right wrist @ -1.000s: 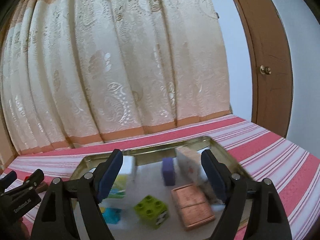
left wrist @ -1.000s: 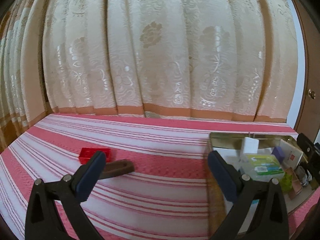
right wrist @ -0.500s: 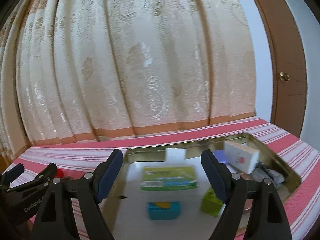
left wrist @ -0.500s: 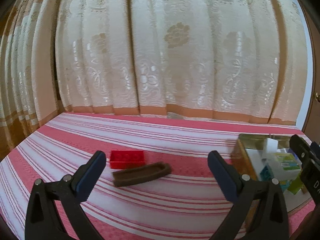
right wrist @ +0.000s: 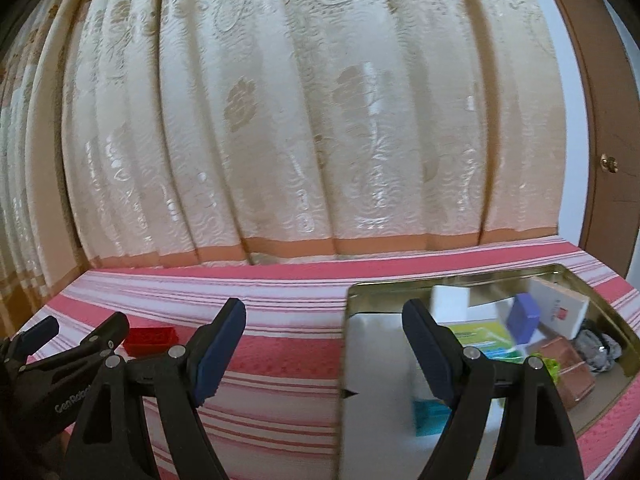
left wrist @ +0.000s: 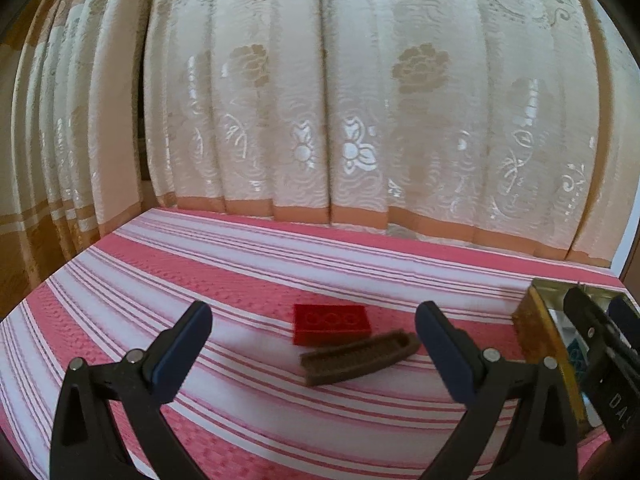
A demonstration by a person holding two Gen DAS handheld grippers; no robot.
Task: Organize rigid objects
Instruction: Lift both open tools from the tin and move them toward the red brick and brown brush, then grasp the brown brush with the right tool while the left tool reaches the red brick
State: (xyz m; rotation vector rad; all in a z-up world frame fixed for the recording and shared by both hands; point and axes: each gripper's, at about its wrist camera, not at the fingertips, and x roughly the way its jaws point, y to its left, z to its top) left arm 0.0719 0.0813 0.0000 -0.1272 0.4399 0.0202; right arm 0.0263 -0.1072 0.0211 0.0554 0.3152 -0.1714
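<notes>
Red, the brick lay mid-bedspread, touching a brown piece, ahead between the wide, empty left gripper jaws; the right gripper gaped empty over the tin tray's left edge.

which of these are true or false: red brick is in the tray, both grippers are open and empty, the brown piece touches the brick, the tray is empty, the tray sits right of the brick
1. The red brick is in the tray. False: it lies on the striped cloth.
2. The left gripper and right gripper are open and empty. True.
3. The brown piece touches the brick. True, as far as the left wrist view shows.
4. The tray is empty. False: it holds boxes and blocks.
5. The tray sits right of the brick. True.
</notes>
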